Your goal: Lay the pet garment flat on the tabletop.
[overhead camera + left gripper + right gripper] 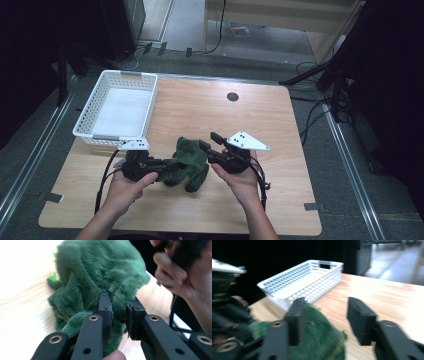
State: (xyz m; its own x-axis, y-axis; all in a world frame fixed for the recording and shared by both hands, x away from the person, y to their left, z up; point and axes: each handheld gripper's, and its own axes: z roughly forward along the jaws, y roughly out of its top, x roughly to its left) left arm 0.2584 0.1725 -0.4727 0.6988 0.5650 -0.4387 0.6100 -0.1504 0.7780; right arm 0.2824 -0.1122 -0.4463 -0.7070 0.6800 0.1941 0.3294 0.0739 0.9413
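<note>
From the high view: green plush toy (187, 162) lying on the bench (280, 200) between the two tools, touching the tip of the left hand-held gripper (167, 165) and just below and beside the tip of the right hand-held gripper (209, 142); white basket (87, 112) farther off, beyond the left one and apart from the plush. Risk here, as a judgement: only one side pinched, so lifting now likely to leave the limp body drooping and dragging across the bench. From the left gripper view: left hand-held gripper (118, 312) clenched on a thin fold of fur, jaws close together with pile squeezed between them, the bulk of the plush toy (100, 272) bulging ahead and above the tips. Probable failure: such a shallow bite on slippery fluff slipping free under the toy's own weight. From the right gripper view, somewhat blurred: right hand-held gripper (328, 317) released, jaws standing apart with nothing between the pads, plush toy (319, 337) just under the near jaw, basket (294, 287) ahead beyond it. Possible trouble: closing from this height catching air or mere fur tips; pushing down off-centre shoving the toy sideways out of the left grip.
</note>
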